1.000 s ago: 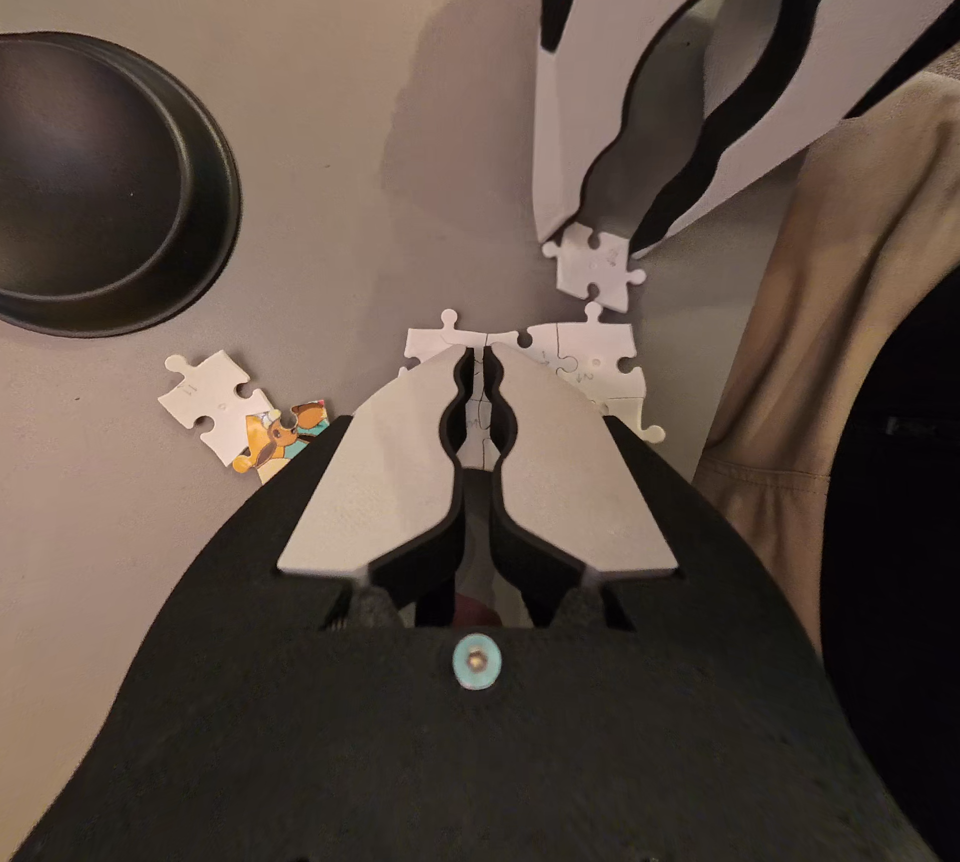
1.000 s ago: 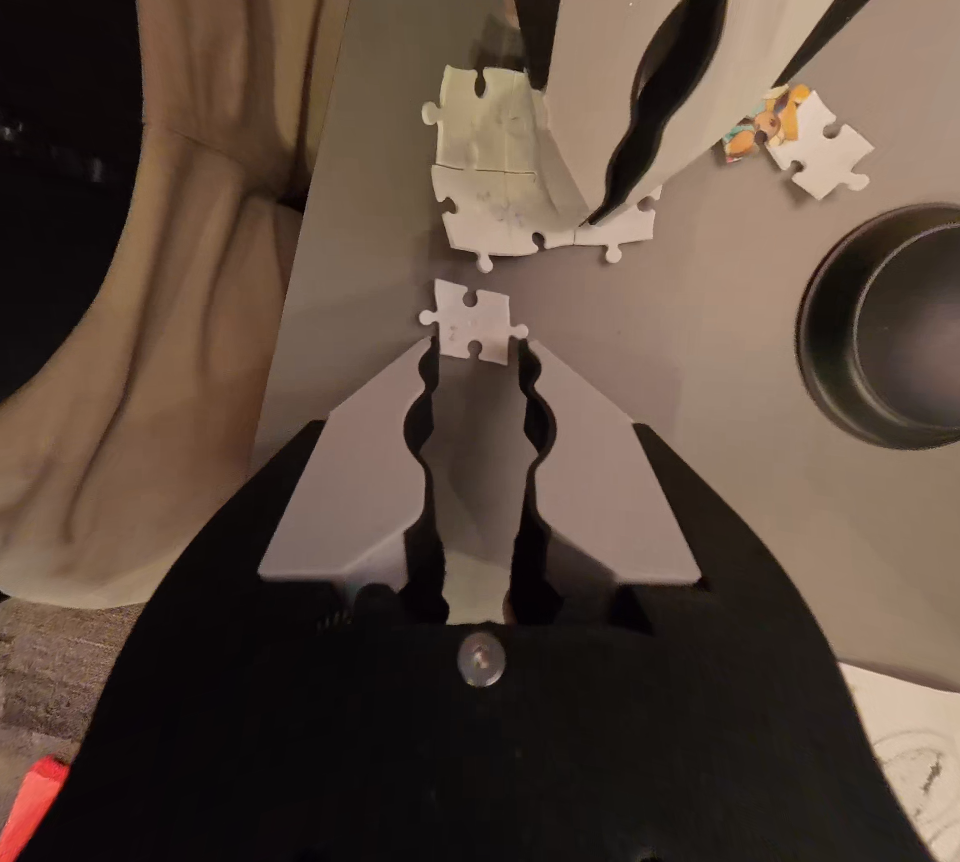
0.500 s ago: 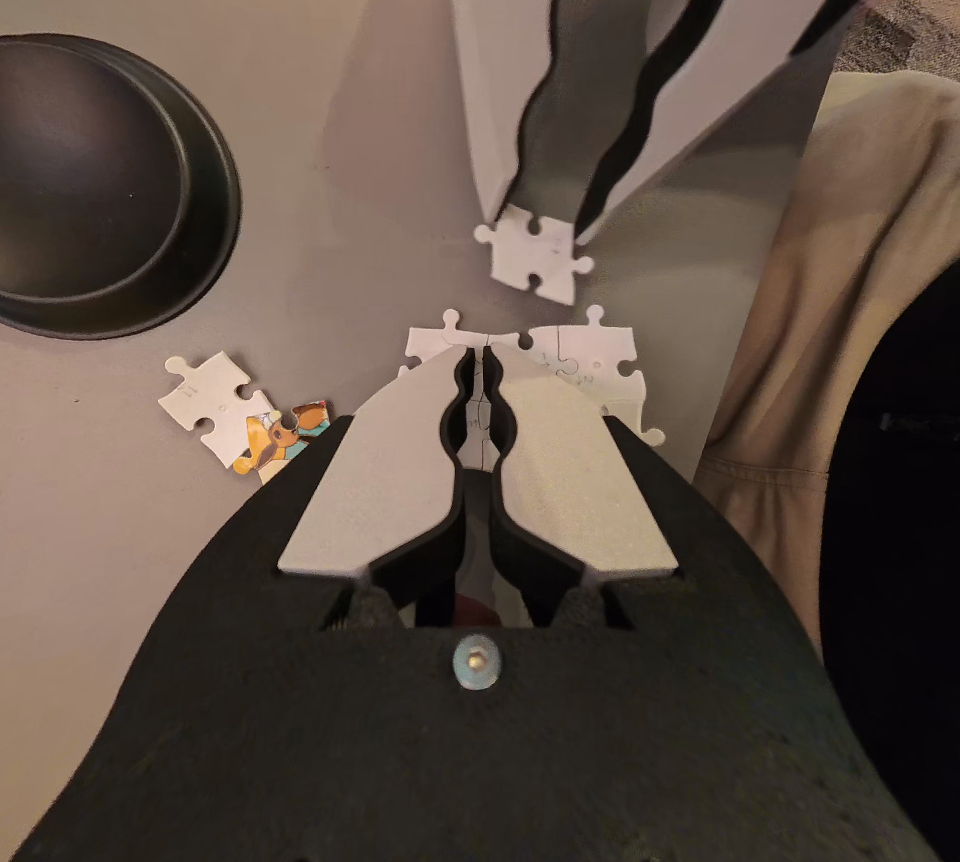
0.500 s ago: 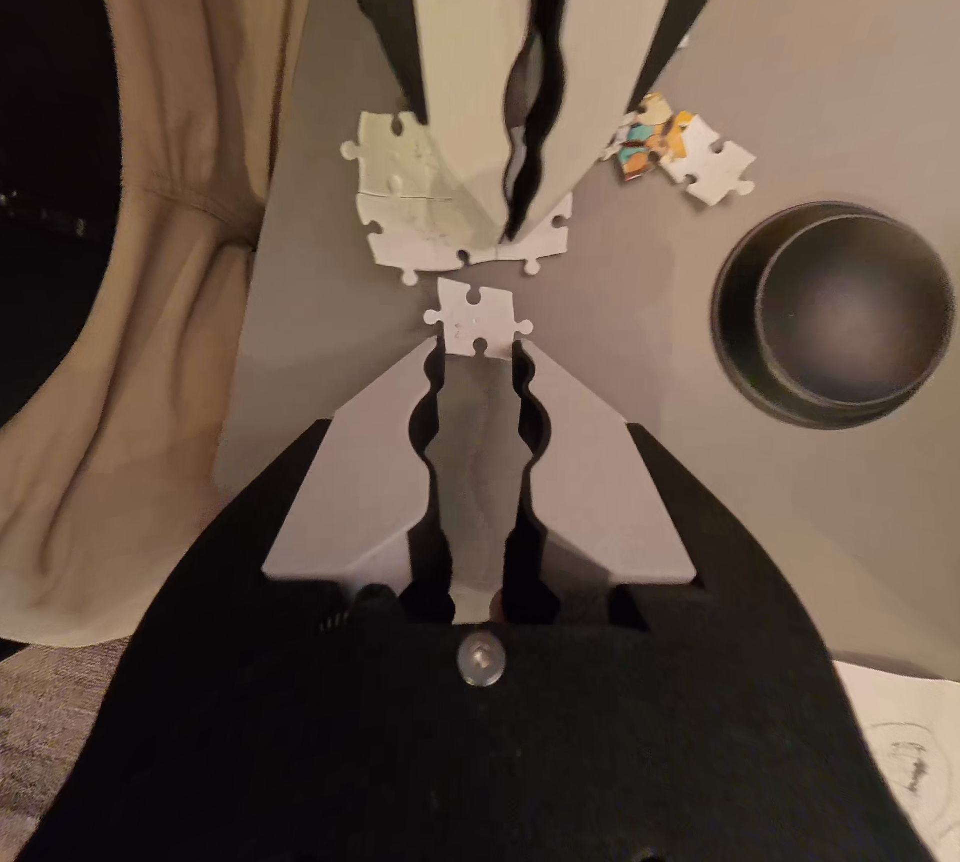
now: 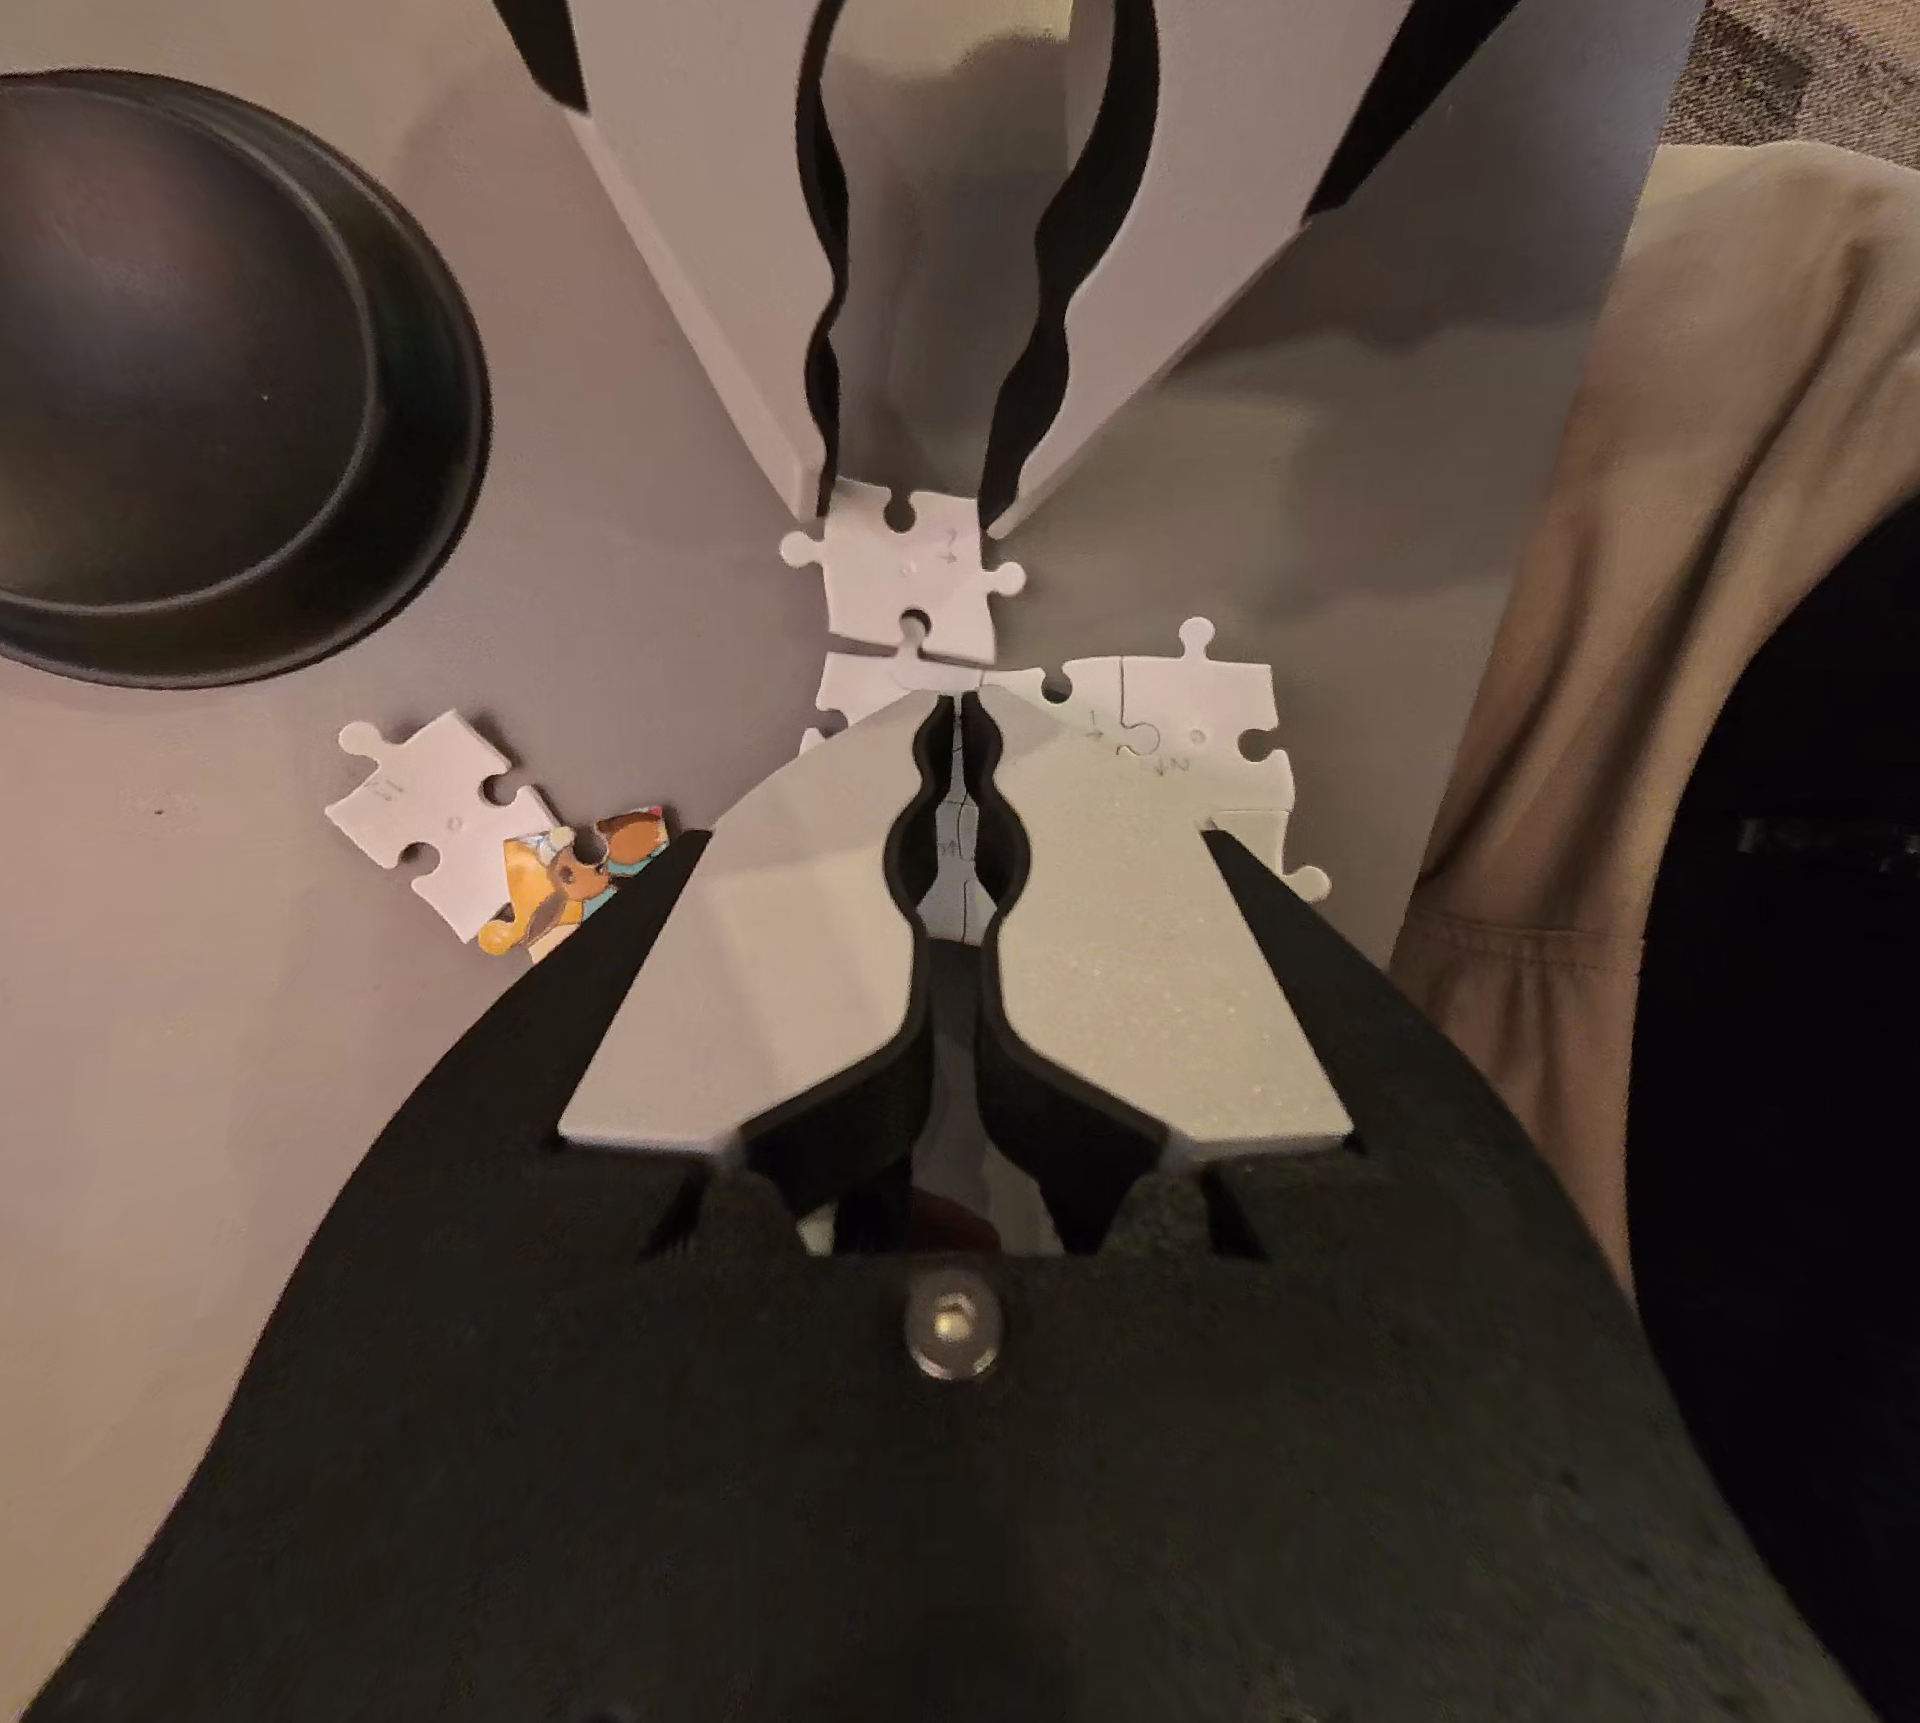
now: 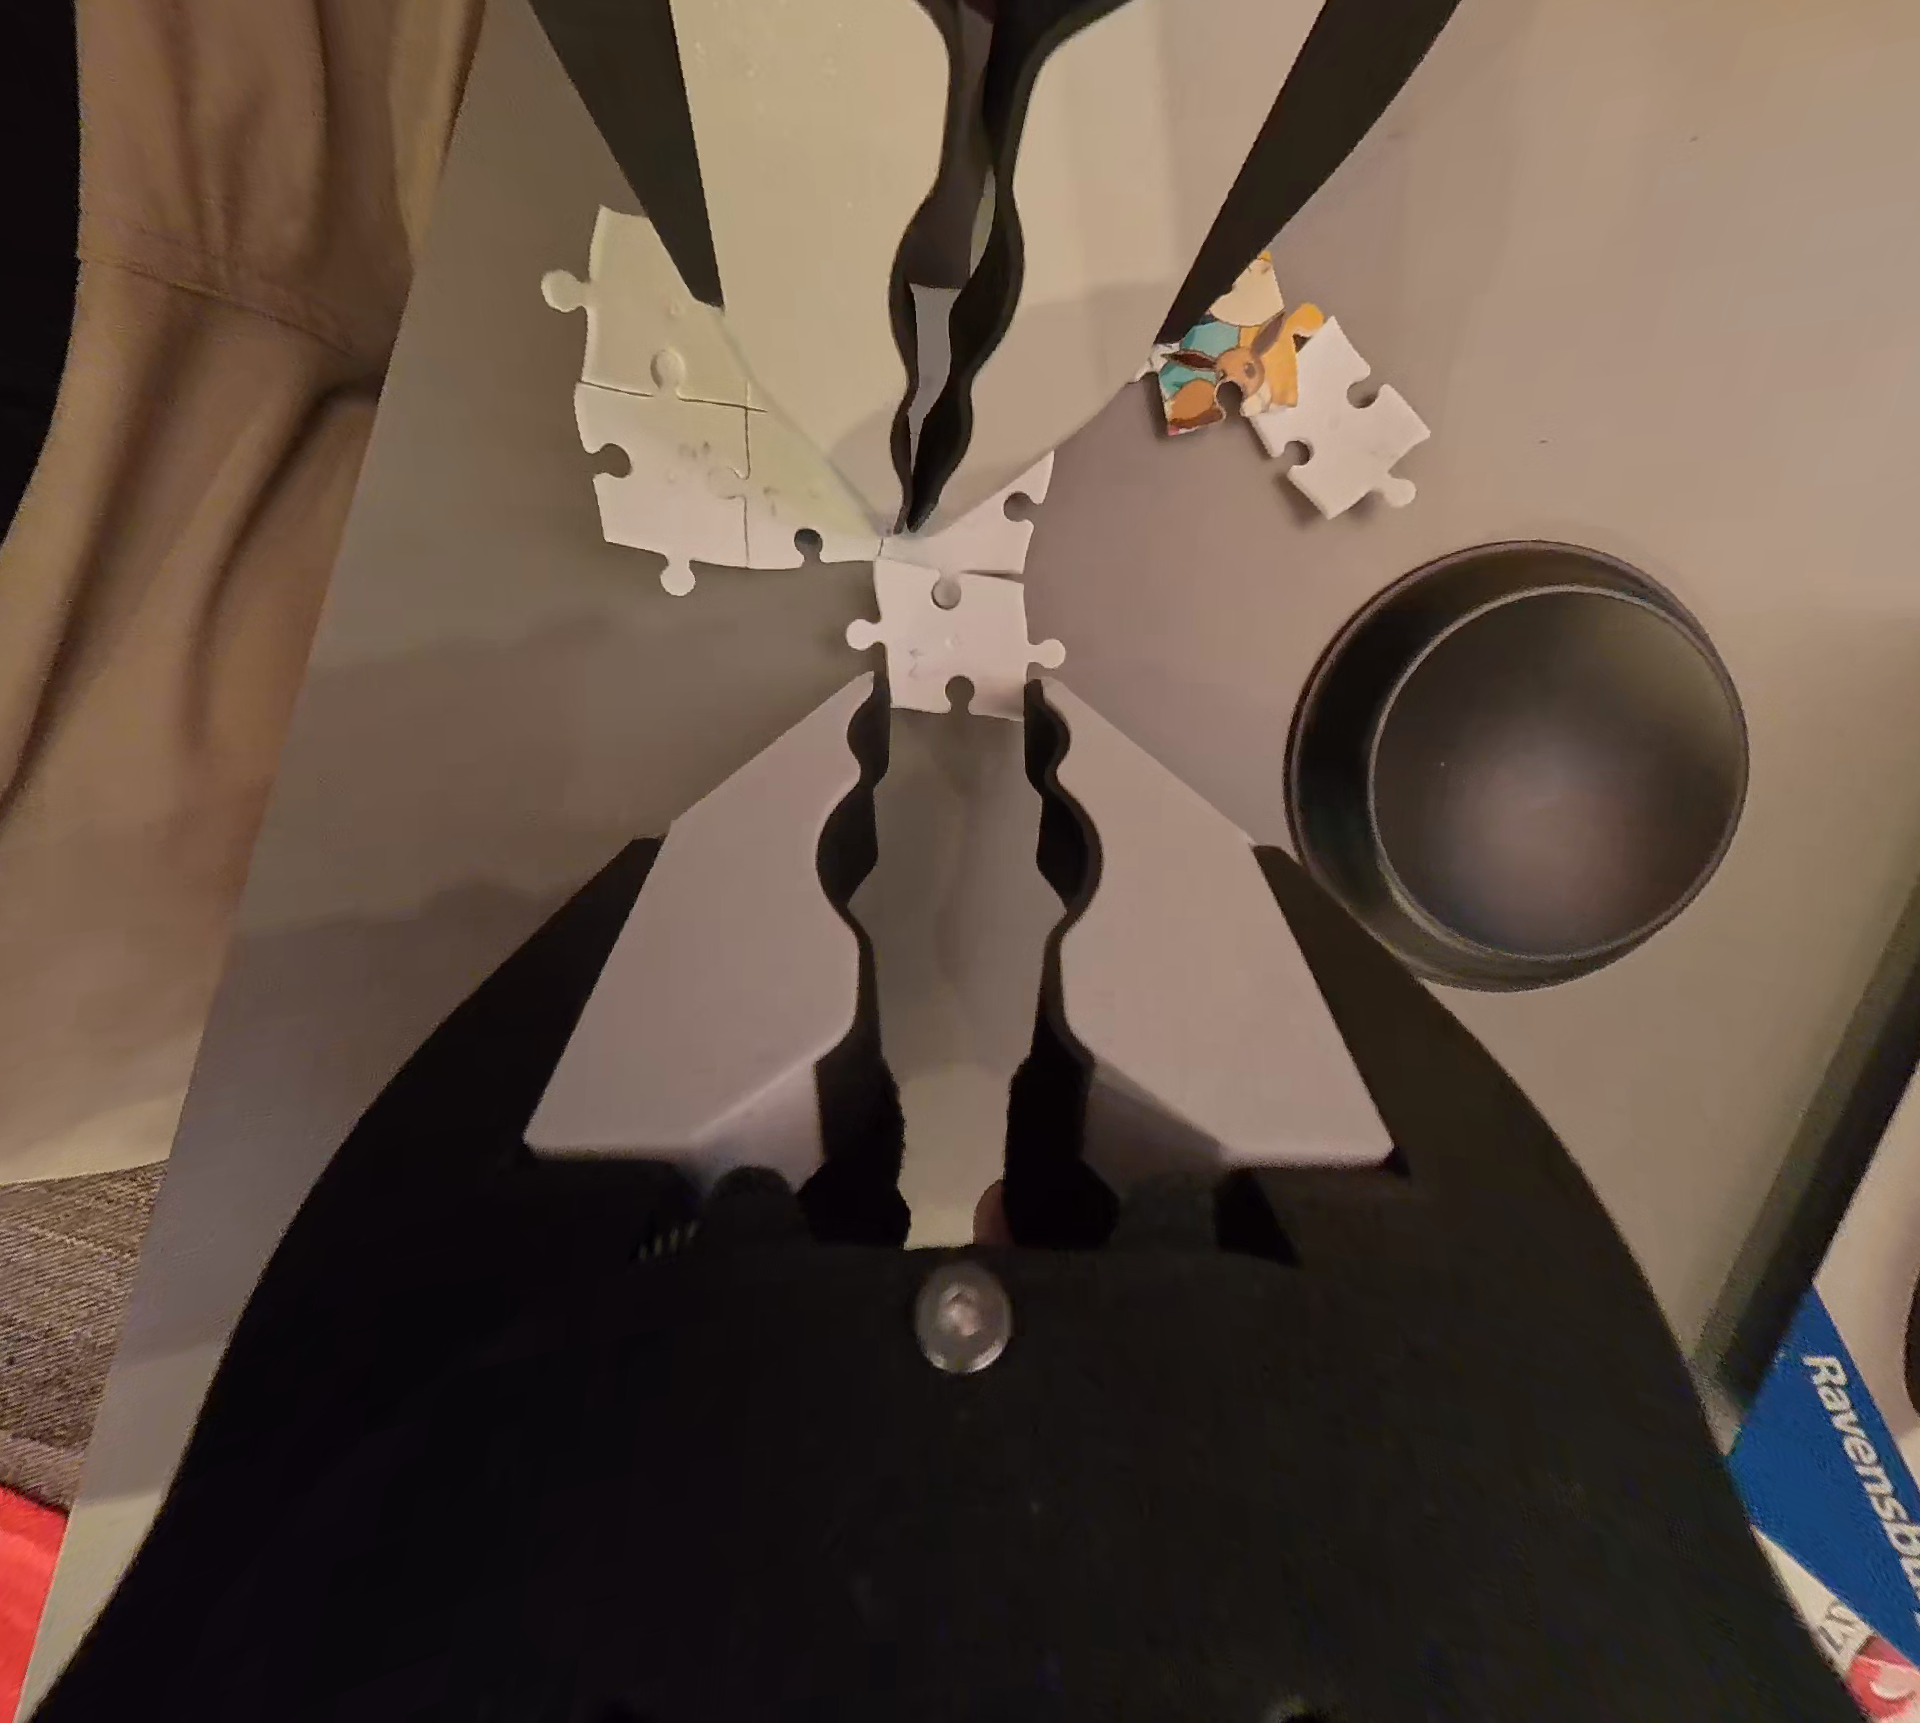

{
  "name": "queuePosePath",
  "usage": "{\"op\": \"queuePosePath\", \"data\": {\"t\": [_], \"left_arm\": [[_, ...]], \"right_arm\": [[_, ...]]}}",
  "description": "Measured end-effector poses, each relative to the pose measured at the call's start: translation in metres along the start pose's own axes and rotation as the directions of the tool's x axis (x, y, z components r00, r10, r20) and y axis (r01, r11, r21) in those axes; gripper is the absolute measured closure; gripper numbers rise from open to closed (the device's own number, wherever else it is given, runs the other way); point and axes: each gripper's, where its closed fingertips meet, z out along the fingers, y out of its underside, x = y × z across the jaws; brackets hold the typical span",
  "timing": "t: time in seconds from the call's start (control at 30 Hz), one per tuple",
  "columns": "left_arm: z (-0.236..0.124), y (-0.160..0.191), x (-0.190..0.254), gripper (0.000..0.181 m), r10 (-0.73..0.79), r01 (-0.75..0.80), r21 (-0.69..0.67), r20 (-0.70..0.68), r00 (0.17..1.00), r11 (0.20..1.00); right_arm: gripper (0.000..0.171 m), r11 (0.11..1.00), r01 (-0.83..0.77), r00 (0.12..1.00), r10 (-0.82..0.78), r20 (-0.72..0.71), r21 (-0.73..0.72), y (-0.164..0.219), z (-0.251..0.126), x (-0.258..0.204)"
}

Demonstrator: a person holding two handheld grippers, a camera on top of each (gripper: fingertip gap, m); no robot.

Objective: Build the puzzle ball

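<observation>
My left gripper is shut on a cluster of joined white puzzle pieces lying face down on the grey table. My right gripper is shut on a single white puzzle piece, held by its two sides. This piece touches the far edge of the cluster, right at the left gripper's tips. The right gripper shows in the left wrist view, reaching in from the top. Two loose pieces lie apart, one white and one coloured.
A black bowl stands on the table, to the right in the right wrist view. Beige cloth hangs along the table's edge next to the cluster. A blue box lies off the table at the lower right.
My right gripper has carried the single piece toward the cluster, and the piece now touches its edge. My left gripper and the cluster have not moved.
</observation>
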Motion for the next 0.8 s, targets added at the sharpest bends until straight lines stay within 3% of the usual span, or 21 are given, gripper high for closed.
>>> {"op": "queuePosePath", "data": {"t": [0.03, 0.67, 0.8], "left_arm": [[-0.0002, 0.0000, 0.0001, 0.179, -0.005, 0.005, 0.003, -0.006, 1.000, 1.000], [-0.0018, 0.0005, -0.0020, 0.175, 0.038, -0.038, 0.022, -0.006, 0.999, 0.999], [-0.0017, 0.0005, -0.0017, 0.174, 0.037, -0.037, 0.026, -0.013, 0.999, 0.999]], "right_arm": [[0.146, 1.000, -0.003, 1.000, 0.003, 0.002, -0.001, 0.0005, 0.0009, 0.0003], [0.146, 1.000, 0.023, 1.000, -0.023, -0.001, 0.015, -0.0012, 0.0057, 0.0053], [0.138, 1.000, 0.012, 1.000, -0.012, -0.012, 0.017, -0.0001, 0.0072, 0.0069]]}}
